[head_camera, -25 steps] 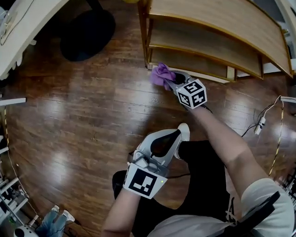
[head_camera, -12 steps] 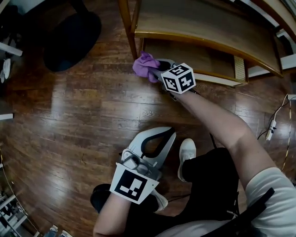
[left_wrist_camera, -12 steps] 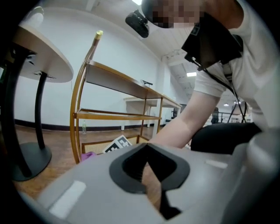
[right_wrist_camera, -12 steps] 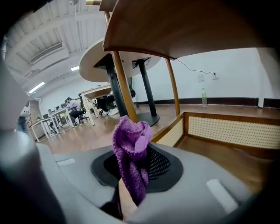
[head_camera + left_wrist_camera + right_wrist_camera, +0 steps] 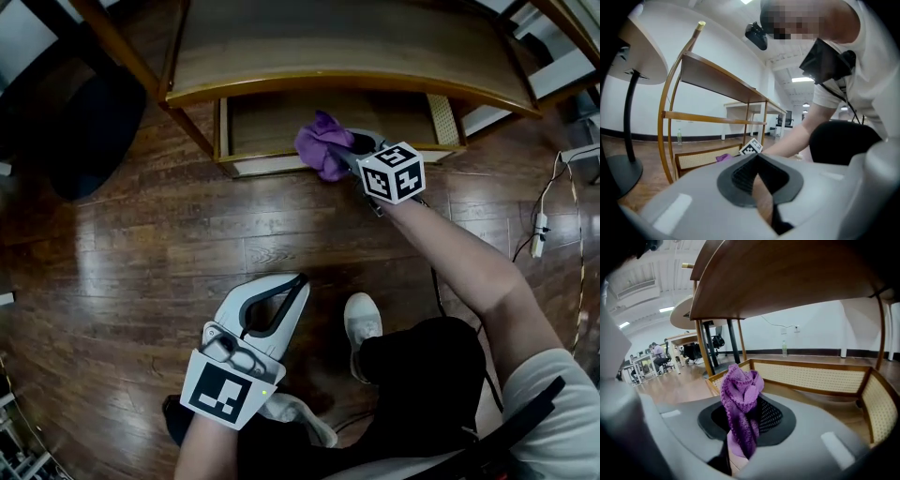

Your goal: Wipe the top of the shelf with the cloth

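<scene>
knitted purple cloth, glossy wood floor

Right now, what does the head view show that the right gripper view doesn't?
Only the head view shows the left gripper, shut and empty, and a white shoe. Only the right gripper view shows the shelf board's underside and people at far-off desks. Both show the fuzzy purple cloth pinched by the right gripper beside the curved wooden shelf.
</scene>
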`<state>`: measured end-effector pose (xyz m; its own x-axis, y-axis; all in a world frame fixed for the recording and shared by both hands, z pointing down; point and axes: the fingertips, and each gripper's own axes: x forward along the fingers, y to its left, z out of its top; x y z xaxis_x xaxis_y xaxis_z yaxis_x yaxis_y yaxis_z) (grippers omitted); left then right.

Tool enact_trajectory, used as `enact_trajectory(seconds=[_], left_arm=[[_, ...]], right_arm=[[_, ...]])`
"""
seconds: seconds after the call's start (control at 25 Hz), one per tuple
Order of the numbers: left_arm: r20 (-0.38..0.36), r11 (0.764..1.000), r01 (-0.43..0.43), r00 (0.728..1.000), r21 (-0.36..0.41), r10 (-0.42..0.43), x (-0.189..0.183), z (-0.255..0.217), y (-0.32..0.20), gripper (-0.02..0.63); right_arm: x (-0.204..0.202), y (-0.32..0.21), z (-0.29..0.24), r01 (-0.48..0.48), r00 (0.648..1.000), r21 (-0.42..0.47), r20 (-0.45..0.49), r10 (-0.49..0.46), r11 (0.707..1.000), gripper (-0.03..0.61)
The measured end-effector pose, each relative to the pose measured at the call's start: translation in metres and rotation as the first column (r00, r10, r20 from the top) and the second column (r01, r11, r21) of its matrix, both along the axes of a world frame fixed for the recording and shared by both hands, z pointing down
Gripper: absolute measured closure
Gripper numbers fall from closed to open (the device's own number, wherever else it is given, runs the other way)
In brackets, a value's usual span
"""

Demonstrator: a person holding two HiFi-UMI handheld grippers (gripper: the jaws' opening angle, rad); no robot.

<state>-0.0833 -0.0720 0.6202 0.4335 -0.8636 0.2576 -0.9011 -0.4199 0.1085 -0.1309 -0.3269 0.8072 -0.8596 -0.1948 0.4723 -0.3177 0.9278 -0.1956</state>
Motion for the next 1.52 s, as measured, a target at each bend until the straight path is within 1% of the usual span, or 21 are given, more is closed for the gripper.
enact_trajectory(seconds=[0.12, 0.2, 0.32, 0.4, 0.6, 0.68, 0.8, 0.84, 0.92, 1.0, 1.08, 1.12, 1.16, 1.2, 1.28, 1.36, 1.44, 1.52], left_arm=[[-0.006, 1.000, -0.023, 1.000, -0.014, 0.023, 0.006, 0.012, -0.005, 0.592], [-0.014, 0.999, -0.036, 0.999, -0.025, 0.036, 0.009, 0.018, -0.010, 0.592], [-0.024, 0.998, -0.062, 0.998, -0.019, 0.062, 0.014, 0.022, -0.015, 0.592], [-0.031, 0.997, -0.072, 0.997, -0.012, 0.072, 0.017, 0.025, -0.015, 0.592], [-0.030, 0.994, -0.098, 0.995, -0.038, 0.097, 0.023, 0.038, -0.014, 0.591], [-0.026, 0.994, -0.098, 0.995, -0.041, 0.097, 0.025, 0.040, -0.015, 0.592], [0.004, 0.993, -0.109, 0.994, -0.039, 0.109, 0.026, 0.041, -0.014, 0.592], [0.013, 0.993, -0.114, 0.993, -0.039, 0.114, 0.026, 0.041, -0.013, 0.592], [0.020, 0.992, -0.116, 0.993, -0.039, 0.117, 0.025, 0.041, -0.011, 0.592], [0.020, 0.993, -0.112, 0.993, -0.033, 0.113, 0.023, 0.038, -0.008, 0.592], [0.026, 0.993, -0.113, 0.993, -0.022, 0.113, 0.022, 0.034, -0.006, 0.592], [0.030, 0.993, -0.113, 0.993, -0.015, 0.114, 0.022, 0.031, -0.005, 0.592], [0.034, 0.994, -0.113, 0.993, -0.008, 0.113, 0.022, 0.029, -0.004, 0.592], [0.038, 0.994, -0.110, 0.993, -0.001, 0.110, 0.022, 0.026, -0.003, 0.592], [0.045, 0.995, -0.103, 0.994, 0.005, 0.103, 0.020, 0.023, -0.001, 0.592], [0.051, 0.995, -0.096, 0.994, 0.005, 0.096, 0.018, 0.020, 0.002, 0.592], [0.058, 0.997, -0.082, 0.995, 0.006, 0.082, 0.015, 0.017, 0.005, 0.592], [0.058, 0.998, -0.062, 0.996, 0.003, 0.061, 0.013, 0.015, 0.009, 0.592]], right_arm=[[0.057, -0.039, 0.001, -0.083, 0.996, 0.050, -0.033, 0.084, 0.995, 0.489], [0.096, -0.062, 0.002, -0.147, 0.987, 0.078, -0.052, 0.151, 0.986, 0.489], [0.154, -0.090, 0.004, -0.246, 0.963, 0.115, -0.080, 0.255, 0.963, 0.489], [0.188, -0.104, 0.006, -0.293, 0.946, 0.142, -0.099, 0.308, 0.946, 0.491], [0.257, -0.137, 0.004, -0.381, 0.900, 0.216, -0.136, 0.414, 0.899, 0.491], [0.283, -0.155, 0.003, -0.413, 0.877, 0.247, -0.154, 0.456, 0.877, 0.491], [0.321, -0.174, 0.001, -0.455, 0.834, 0.291, -0.191, 0.517, 0.842, 0.491], [0.331, -0.177, 0.001, -0.464, 0.823, 0.299, -0.203, 0.531, 0.834, 0.491], [0.339, -0.179, 0.000, -0.468, 0.813, 0.309, -0.218, 0.541, 0.828, 0.491], [0.334, -0.176, -0.005, -0.468, 0.817, 0.314, -0.203, 0.540, 0.826, 0.491], [0.318, -0.166, -0.018, -0.466, 0.838, 0.304, -0.151, 0.525, 0.831, 0.491], [0.304, -0.155, -0.025, -0.454, 0.857, 0.290, -0.118, 0.502, 0.843, 0.491], [0.286, -0.140, -0.031, -0.428, 0.881, 0.272, -0.087, 0.465, 0.862, 0.491], [0.264, -0.121, -0.036, -0.387, 0.908, 0.255, -0.059, 0.414, 0.886, 0.491], [0.211, -0.076, -0.040, -0.269, 0.960, 0.226, -0.017, 0.280, 0.936, 0.491], [0.154, -0.028, -0.034, -0.135, 0.991, 0.197, 0.010, 0.136, 0.971, 0.491], [0.096, 0.016, -0.021, -0.008, 0.999, 0.160, 0.034, 0.003, 0.987, 0.491], [0.043, 0.053, -0.006, 0.095, 0.993, 0.132, 0.054, -0.103, 0.987, 0.491]])
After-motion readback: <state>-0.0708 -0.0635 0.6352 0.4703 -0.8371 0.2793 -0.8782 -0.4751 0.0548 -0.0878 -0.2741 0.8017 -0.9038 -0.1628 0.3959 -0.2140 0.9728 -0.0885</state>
